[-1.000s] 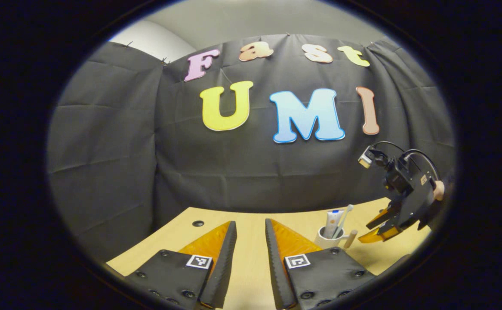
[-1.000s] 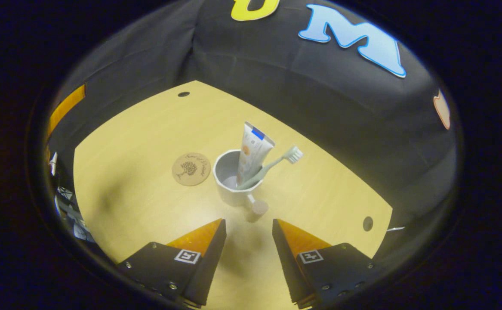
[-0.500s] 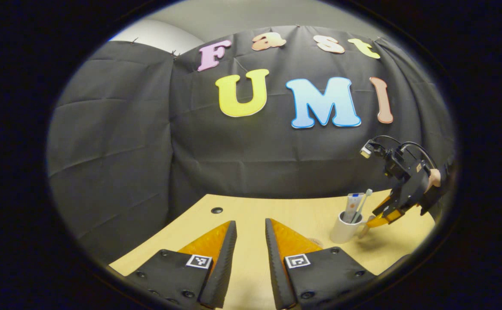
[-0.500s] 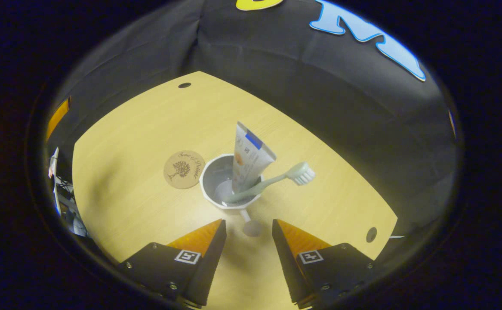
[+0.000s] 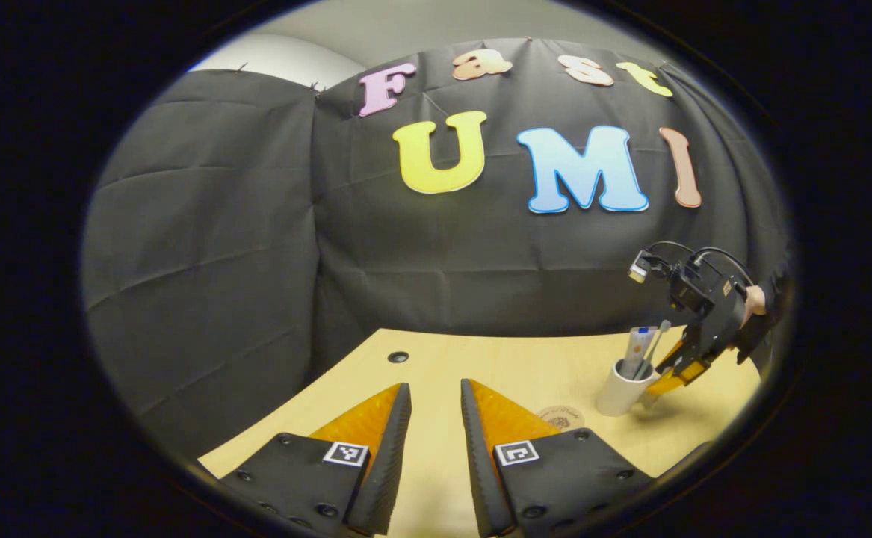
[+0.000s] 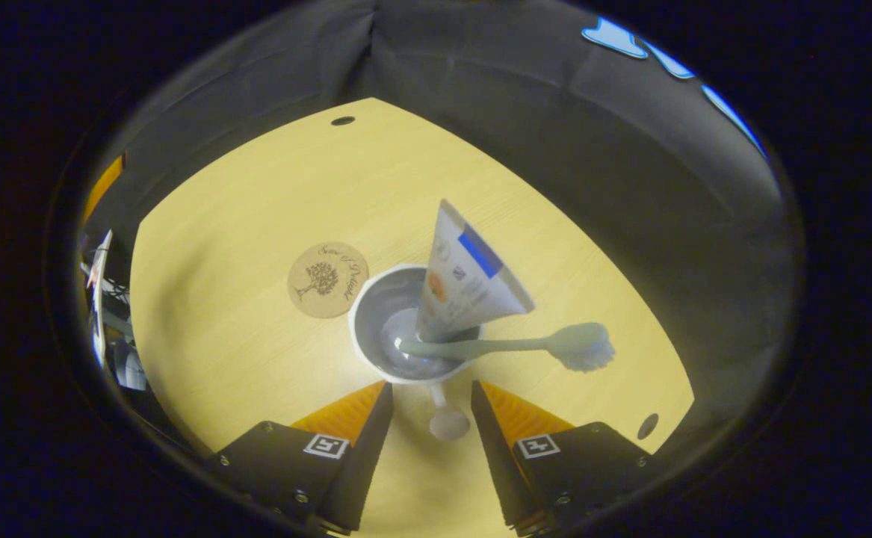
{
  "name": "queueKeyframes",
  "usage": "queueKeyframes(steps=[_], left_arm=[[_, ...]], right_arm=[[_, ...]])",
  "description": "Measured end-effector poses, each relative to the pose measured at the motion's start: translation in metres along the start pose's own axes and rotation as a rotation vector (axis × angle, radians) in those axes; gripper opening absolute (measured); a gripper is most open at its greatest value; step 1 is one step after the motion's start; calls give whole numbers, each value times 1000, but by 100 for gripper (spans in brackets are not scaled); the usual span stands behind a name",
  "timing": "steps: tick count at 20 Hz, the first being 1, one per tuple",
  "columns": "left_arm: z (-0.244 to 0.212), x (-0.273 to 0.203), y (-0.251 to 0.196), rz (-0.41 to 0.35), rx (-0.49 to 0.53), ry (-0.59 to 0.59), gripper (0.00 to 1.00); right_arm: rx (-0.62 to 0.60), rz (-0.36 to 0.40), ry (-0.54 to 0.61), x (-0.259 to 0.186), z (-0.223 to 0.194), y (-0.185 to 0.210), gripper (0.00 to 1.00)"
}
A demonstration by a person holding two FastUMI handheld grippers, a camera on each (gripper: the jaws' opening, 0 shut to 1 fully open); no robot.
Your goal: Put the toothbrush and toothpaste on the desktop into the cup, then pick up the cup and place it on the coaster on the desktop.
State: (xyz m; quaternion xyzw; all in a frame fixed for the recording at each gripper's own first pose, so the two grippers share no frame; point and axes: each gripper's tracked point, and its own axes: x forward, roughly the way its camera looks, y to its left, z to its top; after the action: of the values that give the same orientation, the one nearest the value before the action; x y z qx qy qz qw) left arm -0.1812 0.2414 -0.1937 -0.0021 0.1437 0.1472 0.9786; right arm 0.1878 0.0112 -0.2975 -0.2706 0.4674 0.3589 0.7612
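Wood-grain table (image 6: 241, 224) lies under the right hand-held gripper (image 6: 431, 396), whose fingers are spread with the white cup's (image 6: 365, 347) knobbed handle (image 6: 447, 422) between them, not clearly touched by either. That cup stands upright on the table, just beside the round coaster (image 6: 328, 269), not on it. Inside the cup stands the toothpaste (image 6: 465, 280) tube, crimped end up, with a blue patch and small print too fine to read. The pale green toothbrush (image 6: 510, 345) leans out of the cup, its bristled head past the rim. The coaster bears a tree drawing and script I cannot make out.

The left hand-held gripper (image 5: 436, 396) hovers well apart over bare table, its fingers slightly parted, holding nothing. From there, the right one (image 5: 671, 370), held by a hand (image 5: 754, 300), sits against the cup (image 5: 621, 388).
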Motion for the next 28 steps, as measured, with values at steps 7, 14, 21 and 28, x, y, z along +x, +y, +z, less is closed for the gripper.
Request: queueKeyframes(steps=[7,14,21,28], left_arm=[[-6,-2,2,21,-16,21,51],[-5,3,-11,8,-17,23,47],[-1,1,-16,-6,-11,8,47],[4,0,-18,-3,-17,-4,47]], right_arm=[[-35,-15,12,12,0,-2,33],[0,-14,1,8,-1,1,17],[40,3,-16,-1,-4,10,17],[27,69,-93,-7,43,53,17]])
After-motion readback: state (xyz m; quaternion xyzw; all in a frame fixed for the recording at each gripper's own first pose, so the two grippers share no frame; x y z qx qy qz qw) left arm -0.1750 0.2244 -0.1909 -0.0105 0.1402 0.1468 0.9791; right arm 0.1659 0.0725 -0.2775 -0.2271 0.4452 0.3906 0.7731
